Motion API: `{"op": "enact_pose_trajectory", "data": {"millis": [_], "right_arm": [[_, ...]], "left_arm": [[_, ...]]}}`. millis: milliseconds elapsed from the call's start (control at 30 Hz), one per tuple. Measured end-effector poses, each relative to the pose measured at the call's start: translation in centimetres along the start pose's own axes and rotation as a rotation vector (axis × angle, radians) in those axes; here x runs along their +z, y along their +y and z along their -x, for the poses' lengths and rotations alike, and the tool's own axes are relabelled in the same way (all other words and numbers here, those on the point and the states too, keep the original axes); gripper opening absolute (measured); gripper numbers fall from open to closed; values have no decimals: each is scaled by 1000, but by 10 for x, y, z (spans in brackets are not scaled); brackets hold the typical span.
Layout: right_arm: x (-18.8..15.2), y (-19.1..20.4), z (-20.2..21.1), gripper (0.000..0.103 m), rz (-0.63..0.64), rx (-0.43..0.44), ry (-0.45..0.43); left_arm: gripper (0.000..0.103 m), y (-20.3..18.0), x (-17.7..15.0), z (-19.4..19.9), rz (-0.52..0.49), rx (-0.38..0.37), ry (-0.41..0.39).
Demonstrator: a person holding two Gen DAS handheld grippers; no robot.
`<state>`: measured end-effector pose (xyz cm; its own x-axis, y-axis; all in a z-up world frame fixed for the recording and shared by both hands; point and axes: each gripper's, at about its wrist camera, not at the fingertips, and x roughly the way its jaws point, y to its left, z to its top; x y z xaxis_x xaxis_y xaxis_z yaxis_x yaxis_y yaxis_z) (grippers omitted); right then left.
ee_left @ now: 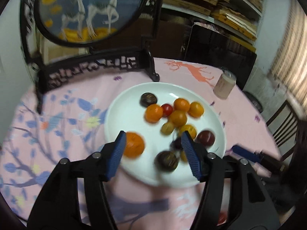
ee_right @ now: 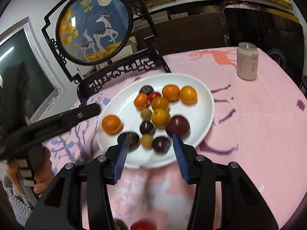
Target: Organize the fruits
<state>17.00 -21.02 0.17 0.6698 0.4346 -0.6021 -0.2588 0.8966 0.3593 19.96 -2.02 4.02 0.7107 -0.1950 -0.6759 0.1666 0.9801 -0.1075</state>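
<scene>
A white oval plate on the pink tablecloth holds several oranges, dark plums, small yellow fruits and a red tomato. One orange lies apart at the plate's left edge. My left gripper is open and empty above the plate's near side. My right gripper is open and empty over the plate's near edge, with a dark plum between its fingers' line. The left gripper's body shows at the left in the right wrist view.
A round deer picture in a black carved stand stands behind the plate. A pink drink can stands at the far right. Dark chairs sit beyond the table. Two blurred fruits lie near the table's front edge.
</scene>
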Motion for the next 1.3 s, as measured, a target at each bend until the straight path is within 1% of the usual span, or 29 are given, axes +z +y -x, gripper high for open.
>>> {"op": "enact_pose_trajectory", "data": {"millis": [33, 67, 100, 167, 233, 300, 367, 467, 633, 767, 833, 900, 933, 1000, 1033, 1067, 1100, 1167, 1233, 1300], "right_arm": [[-4, 0, 6, 48, -1, 3, -3], [-9, 0, 13, 48, -1, 6, -8], [-13, 0, 19, 48, -2, 7, -14], [-21, -3, 33, 49, -5, 9, -35], [-33, -8, 48, 53, -17, 1, -56], [-44, -14, 57, 53, -37, -2, -60], [-54, -20, 64, 53, -65, 8, -54], [-65, -26, 70, 53, -95, 11, -53], [-68, -31, 75, 54, -116, -5, -60], [-68, -32, 73, 54, -126, -5, -48], [-68, -32, 73, 54, -124, -6, -48], [-68, -31, 74, 54, -123, -7, -49], [-68, -32, 74, 54, -122, -7, -48], [-68, -31, 73, 54, -119, -9, -41], [-68, -30, 72, 54, -117, -11, -38], [-68, -30, 71, 54, -115, -14, -36], [-68, -30, 71, 54, -113, -16, -34], [-69, -29, 69, 54, -109, -19, -29], [-70, -26, 67, 54, -98, -22, -18], [-72, -20, 62, 54, -70, -29, 3]], "left_arm": [[62, 2, -8, 6, -5, 3, 1], [61, 5, -15, 11, 6, -11, 3], [61, 10, -28, 17, 25, -42, 13], [60, 13, -49, 26, 23, -75, 34], [60, 8, -74, 40, -23, -86, 28], [61, 0, -99, 50, -71, -114, 29], [62, -11, -115, 54, -119, -141, 47], [62, -31, -133, 56, -208, -155, 58], [62, -55, -147, 55, -322, -211, 58], [62, -70, -156, 51, -386, -228, 76], [61, -76, -159, 47, -408, -215, 79], [57, -80, -161, 43, -414, -206, 86], [53, -81, -160, 40, -409, -217, 95], [53, -80, -159, 38, -397, -223, 103], [49, -80, -159, 36, -393, -221, 112], [41, -79, -159, 34, -390, -217, 123], [40, -78, -159, 31, -386, -214, 139], [40, -75, -158, 32, -376, -221, 144], [40, -73, -158, 34, -378, -189, 136], [40, -65, -154, 36, -348, -154, 117]]}}
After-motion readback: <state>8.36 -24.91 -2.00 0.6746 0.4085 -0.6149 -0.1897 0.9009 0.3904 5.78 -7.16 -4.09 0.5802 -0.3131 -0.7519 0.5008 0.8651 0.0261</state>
